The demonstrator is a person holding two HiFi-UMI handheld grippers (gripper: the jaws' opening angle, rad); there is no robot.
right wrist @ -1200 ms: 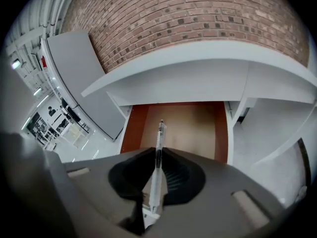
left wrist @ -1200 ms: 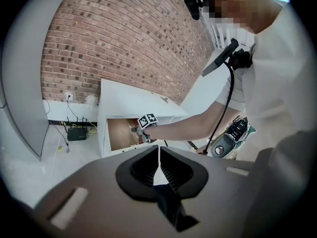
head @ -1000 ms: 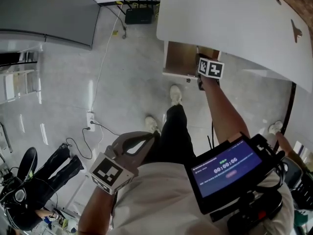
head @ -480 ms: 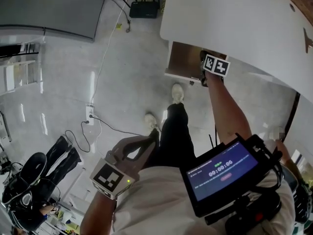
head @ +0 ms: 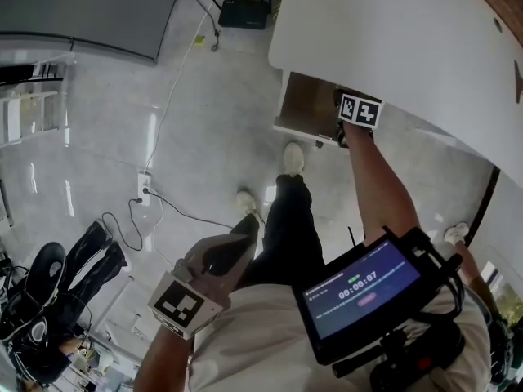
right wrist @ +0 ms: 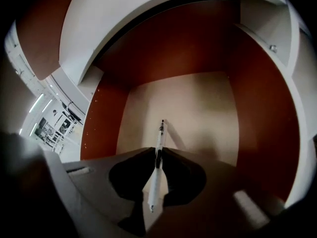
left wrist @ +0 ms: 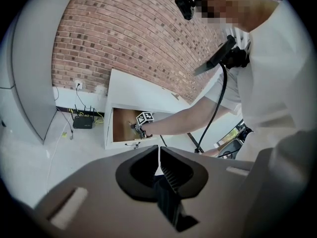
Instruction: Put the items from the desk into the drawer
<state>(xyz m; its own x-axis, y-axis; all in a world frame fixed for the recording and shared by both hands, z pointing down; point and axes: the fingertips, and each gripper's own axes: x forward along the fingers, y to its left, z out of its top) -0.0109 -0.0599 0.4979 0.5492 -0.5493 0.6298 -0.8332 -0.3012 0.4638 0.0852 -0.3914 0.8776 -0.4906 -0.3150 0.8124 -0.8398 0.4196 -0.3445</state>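
Reached the right gripper [right wrist: 158,151] into the open drawer [right wrist: 198,103], with the jaws pinched tight on a slim white pen [right wrist: 160,133] at its dark band. Pointed the pen's tip toward the drawer's back wall, above the middle of the pale drawer floor; could not tell whether tip and floor touched. Saw only part of the drawer from the head view, a brown inside poking out from under the near edge of the white desk [head: 392,39], with the far part covered by the desk top. Could not find the pen there, hidden behind the right gripper and the forearm [head: 376,178]. Held the left gripper [left wrist: 158,151] low beside the body, well apart from the desk, jaws brought together on nothing, with only a thin slit between the tips. Caught the drawer from that gripper's camera too, small and far below a brick wall [left wrist: 138,38], with its contents too small to make out. Found a dark screen [head: 362,287] at the chest covering the lower right of the head view. Could not identify the dark clutter [head: 49,300] at the lower left of the floor, cut off by the frame's edge.
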